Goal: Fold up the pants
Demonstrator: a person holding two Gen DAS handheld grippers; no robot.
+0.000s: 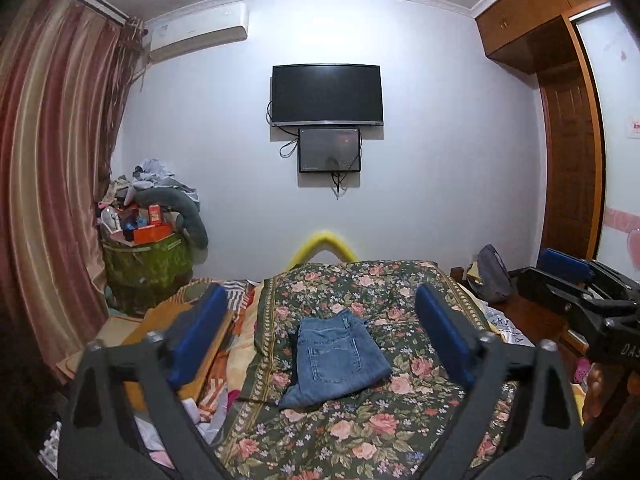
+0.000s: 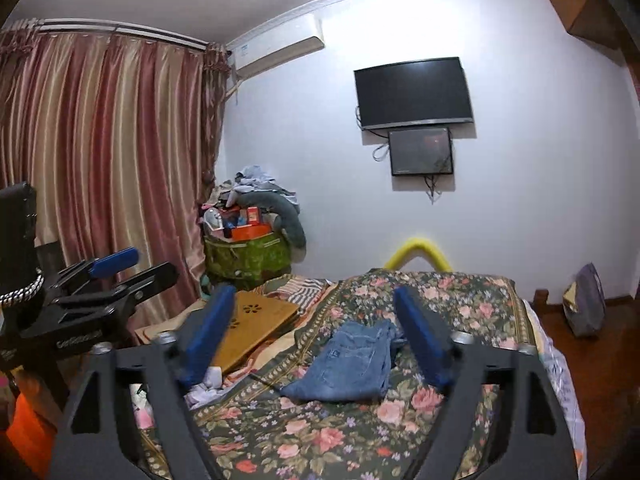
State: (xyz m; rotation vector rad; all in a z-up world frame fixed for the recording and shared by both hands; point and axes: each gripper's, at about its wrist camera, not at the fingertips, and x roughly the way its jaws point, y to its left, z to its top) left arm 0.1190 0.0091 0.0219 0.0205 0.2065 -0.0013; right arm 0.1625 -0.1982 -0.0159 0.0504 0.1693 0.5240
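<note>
Blue denim pants (image 1: 335, 360), folded into a compact stack with a back pocket facing up, lie on the dark floral bedspread (image 1: 360, 432) near the middle of the bed. From my left wrist view they sit between and beyond the two blue fingertip pads (image 1: 200, 328), clear of both. My left gripper (image 1: 324, 332) hangs above the bed with its jaws spread wide and nothing in them. My right gripper (image 2: 316, 336) is likewise wide open and empty; in its view the pants (image 2: 352, 364) lie ahead, closer to the right-hand pad (image 2: 420, 336), though I cannot tell whether that pad touches the cloth or merely overlaps it in the picture. Each gripper shows at the edge of the other's view, side by side. Left of the pants a tan wooden lap board (image 2: 256, 328) rests on the bedding. Beyond the bed stand a green bag heaped with clothes and boxes (image 1: 148, 264), a striped pink curtain (image 2: 108, 152) and a black wall-mounted television (image 1: 326, 94).
</note>
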